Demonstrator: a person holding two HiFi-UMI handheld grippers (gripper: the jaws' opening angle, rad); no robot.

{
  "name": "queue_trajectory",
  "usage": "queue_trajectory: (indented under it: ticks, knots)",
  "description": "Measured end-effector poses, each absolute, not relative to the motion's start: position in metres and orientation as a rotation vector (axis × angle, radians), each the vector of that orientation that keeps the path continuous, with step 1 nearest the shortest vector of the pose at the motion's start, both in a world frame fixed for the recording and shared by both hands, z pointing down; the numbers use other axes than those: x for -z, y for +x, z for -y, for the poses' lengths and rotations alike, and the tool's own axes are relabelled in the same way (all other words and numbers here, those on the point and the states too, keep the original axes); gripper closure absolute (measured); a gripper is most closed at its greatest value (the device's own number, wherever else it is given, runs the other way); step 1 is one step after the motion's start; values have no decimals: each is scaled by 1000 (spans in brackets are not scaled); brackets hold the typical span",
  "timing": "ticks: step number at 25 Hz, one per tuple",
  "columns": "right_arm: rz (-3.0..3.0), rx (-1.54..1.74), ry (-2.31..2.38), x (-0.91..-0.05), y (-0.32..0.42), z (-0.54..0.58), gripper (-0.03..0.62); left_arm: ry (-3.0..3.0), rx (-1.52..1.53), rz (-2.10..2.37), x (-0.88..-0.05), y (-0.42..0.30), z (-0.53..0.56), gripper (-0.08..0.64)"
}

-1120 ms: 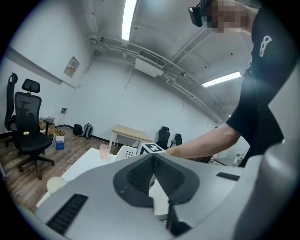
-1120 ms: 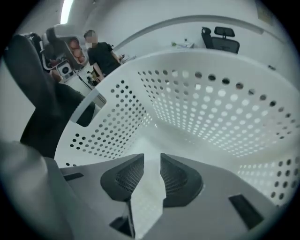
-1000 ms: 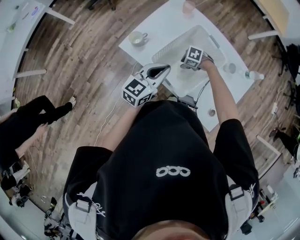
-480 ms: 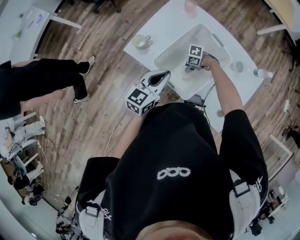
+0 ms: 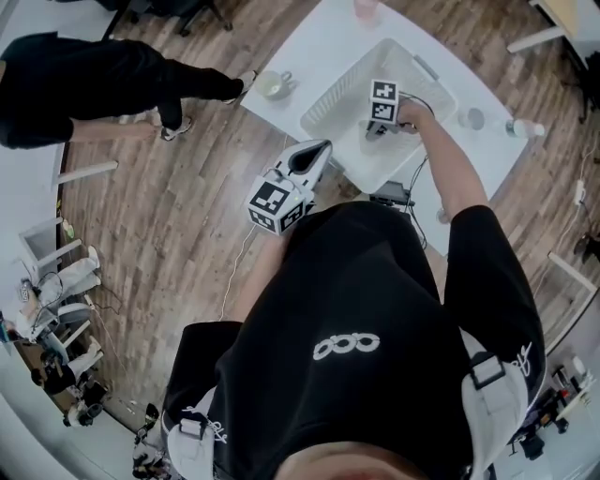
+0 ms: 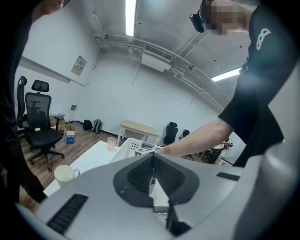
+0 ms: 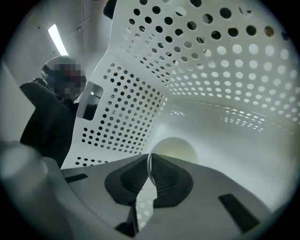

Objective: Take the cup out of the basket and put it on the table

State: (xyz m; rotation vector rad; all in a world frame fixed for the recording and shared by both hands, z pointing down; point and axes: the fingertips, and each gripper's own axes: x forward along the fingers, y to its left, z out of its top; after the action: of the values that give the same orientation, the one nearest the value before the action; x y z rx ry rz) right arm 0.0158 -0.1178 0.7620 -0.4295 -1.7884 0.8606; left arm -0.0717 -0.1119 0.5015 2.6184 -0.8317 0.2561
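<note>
The white perforated basket (image 5: 337, 108) stands on the white table (image 5: 319, 42). My right gripper (image 5: 374, 129) reaches down inside it, the tips hidden under the marker cube. In the right gripper view a pale cup (image 7: 177, 149) lies on the basket floor against the perforated wall (image 7: 136, 108). The right gripper (image 7: 150, 169) jaws are closing, and the cup's thin rim is pinched between the pads. My left gripper (image 5: 317, 152) hangs shut and empty over the table's near edge; in its own view the left gripper (image 6: 153, 177) points toward the basket (image 6: 129, 149).
A cream mug (image 5: 274, 85) sits on the table left of the basket, the same mug (image 6: 63, 174) in the left gripper view. A pink cup (image 5: 365, 8) stands at the far edge. A glass (image 5: 475, 118) and a bottle (image 5: 525, 129) lie right of the basket. A person in black (image 5: 94, 75) walks at upper left.
The right gripper stayed low inside the basket, shifting slightly. The left gripper held its place. The person in black walked from the lower left to the upper left.
</note>
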Motion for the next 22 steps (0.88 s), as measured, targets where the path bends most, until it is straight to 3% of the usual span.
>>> queue_trajectory:
  ticks: [9, 22]
  knots:
    - [1910, -800, -232, -730, 8, 133, 560, 2630, -215, 783, -505, -93, 114, 552]
    - [2156, -495, 721, -597, -21, 143, 560, 2786, -189, 485, -481, -119, 127, 552]
